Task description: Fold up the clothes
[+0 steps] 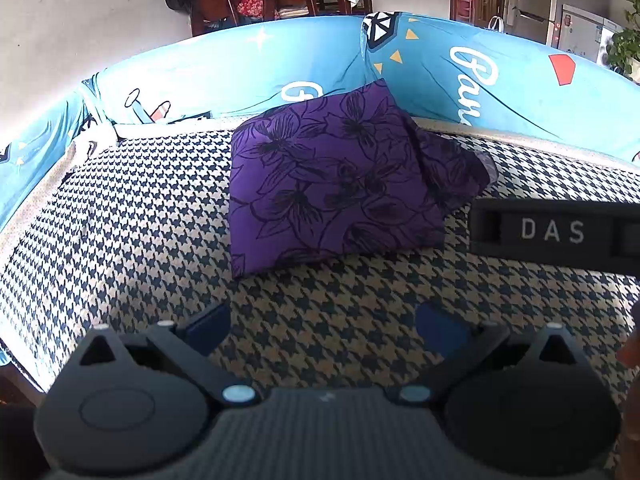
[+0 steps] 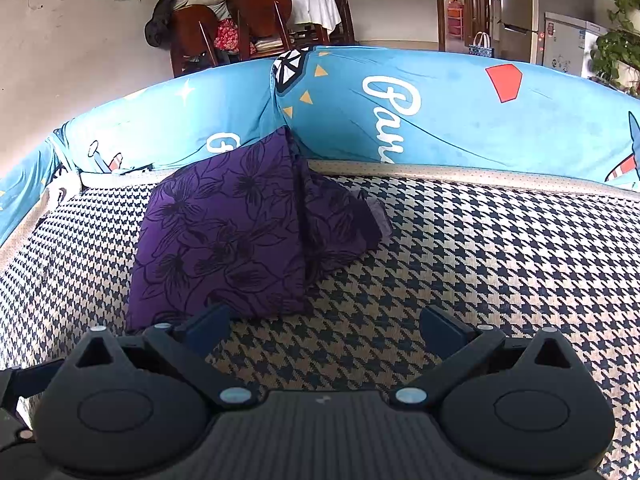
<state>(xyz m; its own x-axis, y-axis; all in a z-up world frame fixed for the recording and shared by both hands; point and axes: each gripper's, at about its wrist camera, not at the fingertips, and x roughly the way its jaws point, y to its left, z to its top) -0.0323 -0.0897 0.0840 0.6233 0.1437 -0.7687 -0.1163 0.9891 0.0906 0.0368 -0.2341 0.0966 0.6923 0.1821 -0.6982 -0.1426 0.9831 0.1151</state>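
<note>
Now | purple floral folded garment (image 1: pixel 332 184) lies against blue sofa backrest (image 1: pixel 240 68) | left gripper (image 1: pixel 320 326), right gripper (image 2: pixel 324 326): both spread, empty | tuck loose right flap before squaring.

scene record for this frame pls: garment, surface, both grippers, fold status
garment: purple floral cloth, folded into a compact bundle, looser dark layers sticking out on its right side
surface: houndstooth cover, blue printed backrest behind
left gripper: open, empty, short of the cloth
right gripper: open, empty, cloth ahead and to its left
contact: neither gripper touches the cloth
fold status: appears mostly folded; right edge untidy
</note>
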